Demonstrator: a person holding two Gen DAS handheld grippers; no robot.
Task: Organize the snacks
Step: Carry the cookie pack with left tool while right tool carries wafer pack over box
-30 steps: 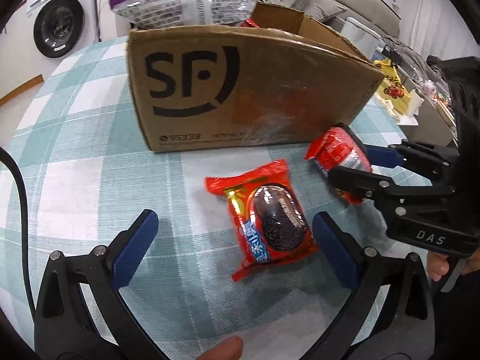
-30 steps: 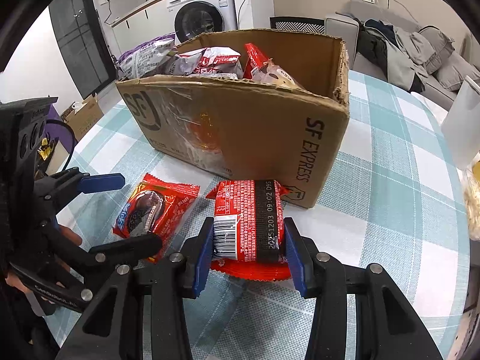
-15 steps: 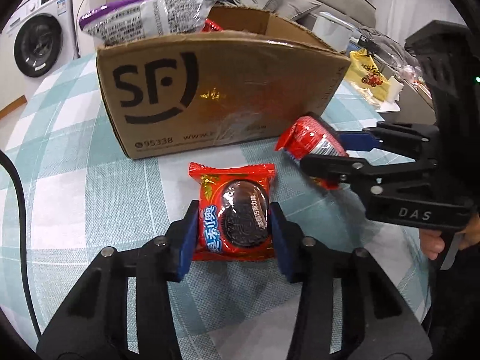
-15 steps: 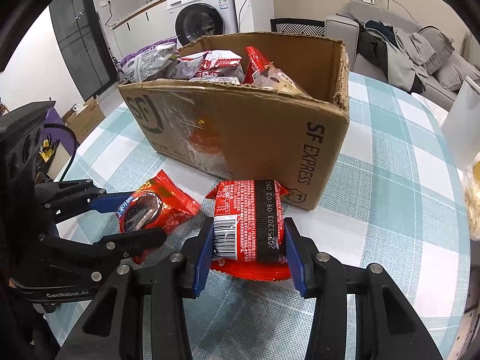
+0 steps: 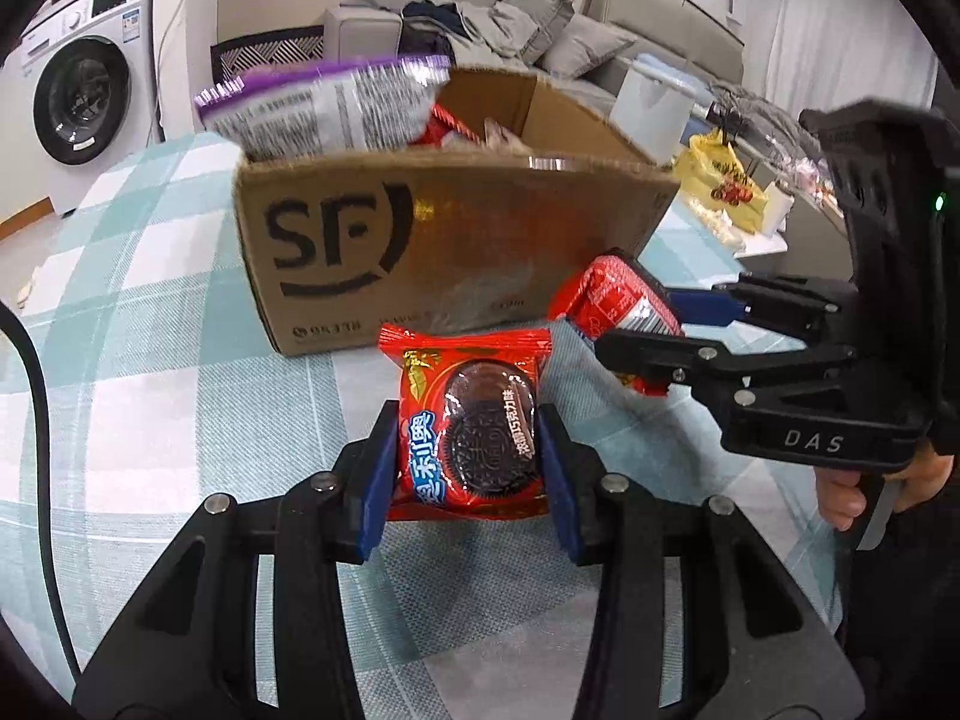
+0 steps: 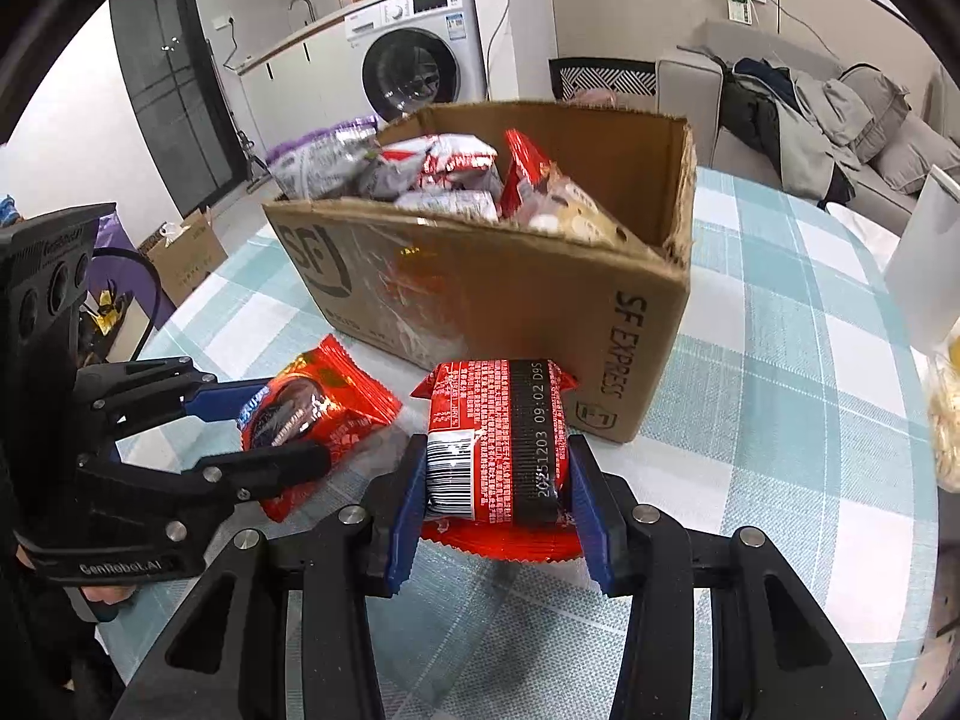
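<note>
The cookie packet (image 5: 474, 426), red with a dark sandwich biscuit pictured on it, sits pinched between the jaws of the left gripper (image 5: 468, 450), just in front of the cardboard box (image 5: 420, 264). Beside it the second red packet (image 6: 498, 432), barcode side up, is clamped the same way in the right gripper (image 6: 495, 480), close to the box's near corner. Both look barely clear of the checked bench (image 6: 780, 372), if at all. This seems to be the pick-up step, done on both sides. Next, each packet has to rise above the box wall and go in among the snacks (image 6: 432, 174) already heaped there; the purple bag (image 5: 324, 108) overhangs the left end, so the free space lies toward the right.
</note>
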